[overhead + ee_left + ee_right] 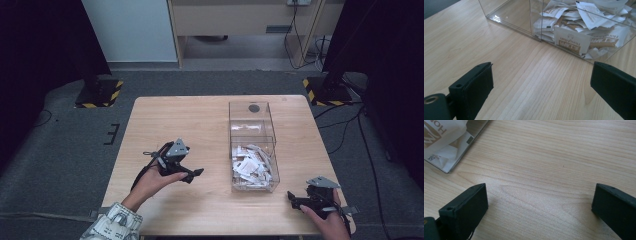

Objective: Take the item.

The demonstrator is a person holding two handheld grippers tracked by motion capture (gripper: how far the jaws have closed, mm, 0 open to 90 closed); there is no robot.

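So both grippers are just hanging wide open holding nothing, the left gripper [196, 174] hovering over the light wooden table [165, 120] just left of the clear plastic box [253, 145] stuffed with white paper sachets [252, 165], the right gripper [295, 198] near its front right corner.

The left gripper [194, 174] is held in the person's left hand [152, 181], the forearm coming in from the bottom edge in a patterned sleeve [112, 225], its jaws spread wide and holding nothing. The right gripper [292, 198] sits low in the right hand [327, 220] near the bottom right, jaws likewise wide apart and empty.
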